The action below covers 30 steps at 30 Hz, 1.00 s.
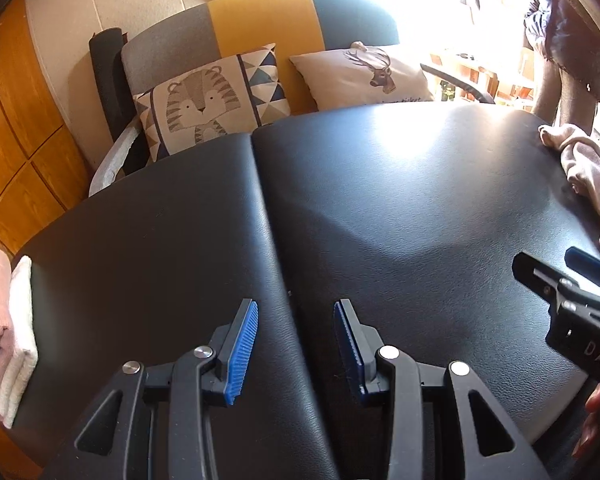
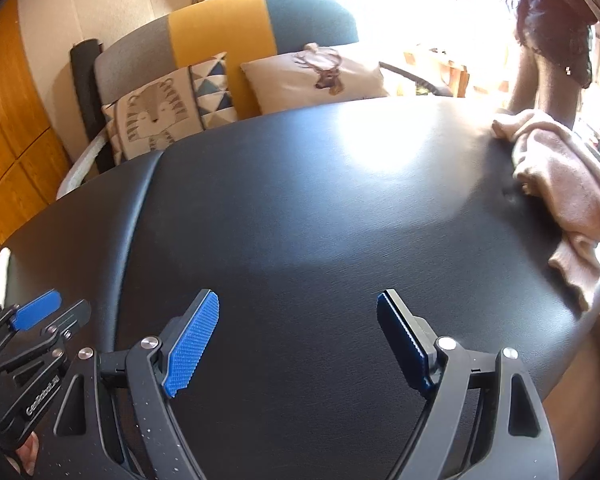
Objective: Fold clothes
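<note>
**Both grippers empty over the black counter**

The left gripper (image 1: 296,344) tilts down over the counter (image 1: 380,208), its blue-padded fingers (image 1: 242,354) parted with nothing between them; the right gripper (image 2: 298,342) tilts likewise, fingers spread wider, also released; a crumpled pink garment (image 2: 560,184) lies at the counter's far right edge, well apart from both; folded pink and white cloths (image 1: 8,340) sit at the left edge; behind stands a grey, yellow and teal sofa (image 1: 260,12) with a tiger cushion (image 1: 208,100) and a deer cushion (image 1: 364,74); the glaring area beyond is perhaps a window.
</note>
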Tool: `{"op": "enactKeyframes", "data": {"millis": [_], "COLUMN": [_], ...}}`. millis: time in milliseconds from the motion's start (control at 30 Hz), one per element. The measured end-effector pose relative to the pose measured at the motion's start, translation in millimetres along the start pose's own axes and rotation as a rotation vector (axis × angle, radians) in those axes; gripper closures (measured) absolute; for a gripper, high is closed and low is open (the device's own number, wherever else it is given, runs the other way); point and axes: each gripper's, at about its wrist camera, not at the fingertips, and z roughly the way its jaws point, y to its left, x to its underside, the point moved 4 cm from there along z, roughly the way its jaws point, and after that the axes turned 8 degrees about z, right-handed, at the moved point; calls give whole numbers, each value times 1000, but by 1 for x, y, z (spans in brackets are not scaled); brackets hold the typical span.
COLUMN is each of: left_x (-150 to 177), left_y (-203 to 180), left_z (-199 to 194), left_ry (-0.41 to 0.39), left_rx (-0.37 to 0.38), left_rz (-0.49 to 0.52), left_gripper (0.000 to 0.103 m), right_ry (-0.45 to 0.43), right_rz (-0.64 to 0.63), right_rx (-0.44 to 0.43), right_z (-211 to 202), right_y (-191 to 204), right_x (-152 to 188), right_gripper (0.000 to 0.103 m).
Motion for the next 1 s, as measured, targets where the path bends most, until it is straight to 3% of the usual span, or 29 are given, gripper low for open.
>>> {"op": "enactKeyframes", "data": {"millis": [500,767,1000], "left_x": [-30,-75,-92], "left_y": [-41,-88,-127], "left_z": [0,-14,-26], "left_ry": [-30,-110,-145], "left_rx": [53,113,154], "left_rz": [71,140,200], "left_gripper": [62,62,62], "right_ry": [-77,-136,-138], "right_rz": [135,215,266], "right_rx": [113,191,221], "right_z": [-19,-45,-51], "right_y": [-58,-104,-133], "right_x": [-25,-40,-39], "right_gripper": [19,19,19]}}
